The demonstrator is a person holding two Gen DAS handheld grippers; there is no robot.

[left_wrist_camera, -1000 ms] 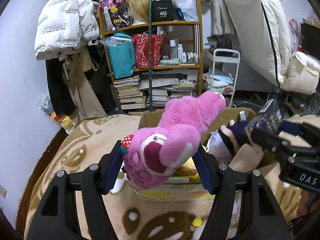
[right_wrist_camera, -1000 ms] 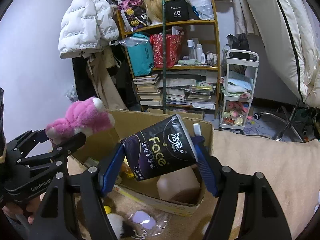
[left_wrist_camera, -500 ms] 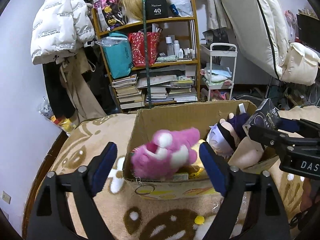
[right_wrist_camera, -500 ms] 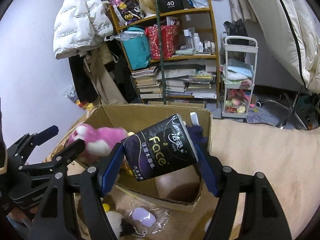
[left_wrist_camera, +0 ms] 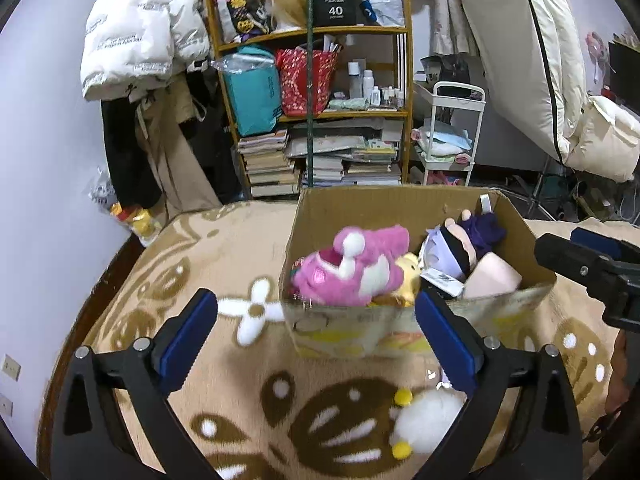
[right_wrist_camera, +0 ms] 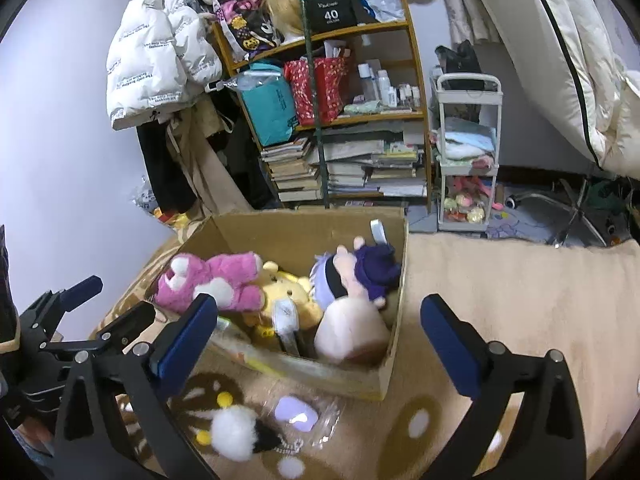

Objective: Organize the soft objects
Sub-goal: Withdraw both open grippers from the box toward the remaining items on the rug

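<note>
Both grippers, left (left_wrist_camera: 316,334) and right (right_wrist_camera: 318,340), are wide open and hold nothing. The pink bear (right_wrist_camera: 212,282) lies inside the box (right_wrist_camera: 298,230), at middle left of the frame.

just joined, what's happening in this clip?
A person is sorting soft toys into a brown cardboard box on a patterned beige blanket. Both the left gripper and right gripper are open and empty. A pink plush bear, a yellow plush toy and a purple-haired doll lie inside. A white fluffy plush waits on the blanket outside.
</note>
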